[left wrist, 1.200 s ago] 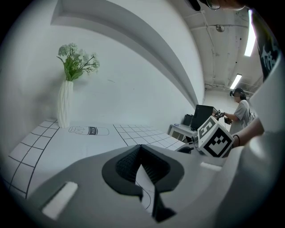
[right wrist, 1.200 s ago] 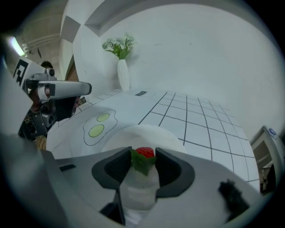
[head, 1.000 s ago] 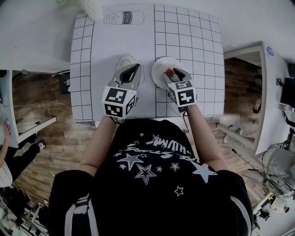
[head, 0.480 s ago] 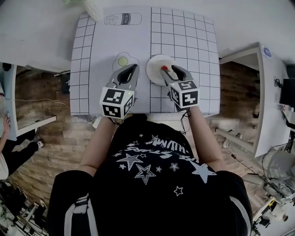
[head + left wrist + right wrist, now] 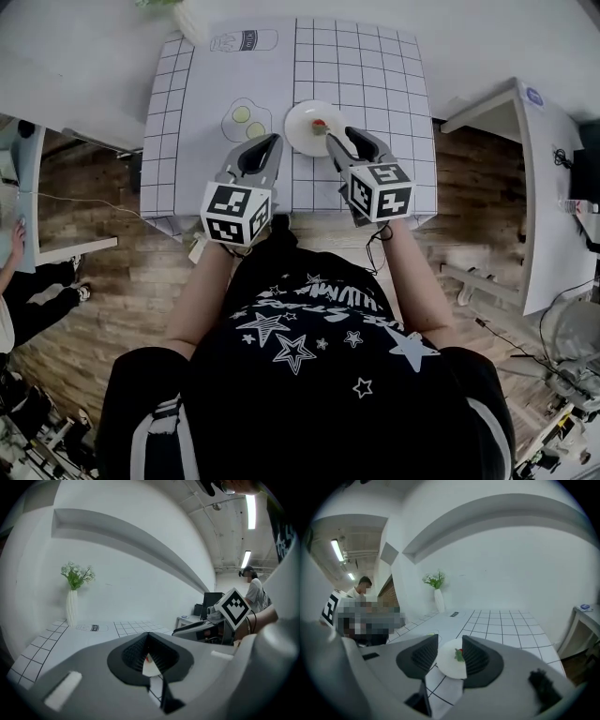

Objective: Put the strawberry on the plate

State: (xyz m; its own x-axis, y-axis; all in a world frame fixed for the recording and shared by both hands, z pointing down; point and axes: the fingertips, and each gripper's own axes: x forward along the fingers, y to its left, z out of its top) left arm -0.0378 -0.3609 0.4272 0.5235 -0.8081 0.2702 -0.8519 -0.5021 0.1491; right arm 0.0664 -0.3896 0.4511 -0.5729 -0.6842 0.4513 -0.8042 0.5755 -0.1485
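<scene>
On plate (image 5: 298,132), strawberry (image 5: 320,125), right claw (image 5: 339,139) parted at rim

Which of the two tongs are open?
The right tongs. Their jaws stand apart, and the plate with the strawberry shows through the gap. The left tongs have their tips together.

Left hand-held gripper (image 5: 271,140) sits closed, right hand-held gripper (image 5: 345,137) spread apart.
</scene>
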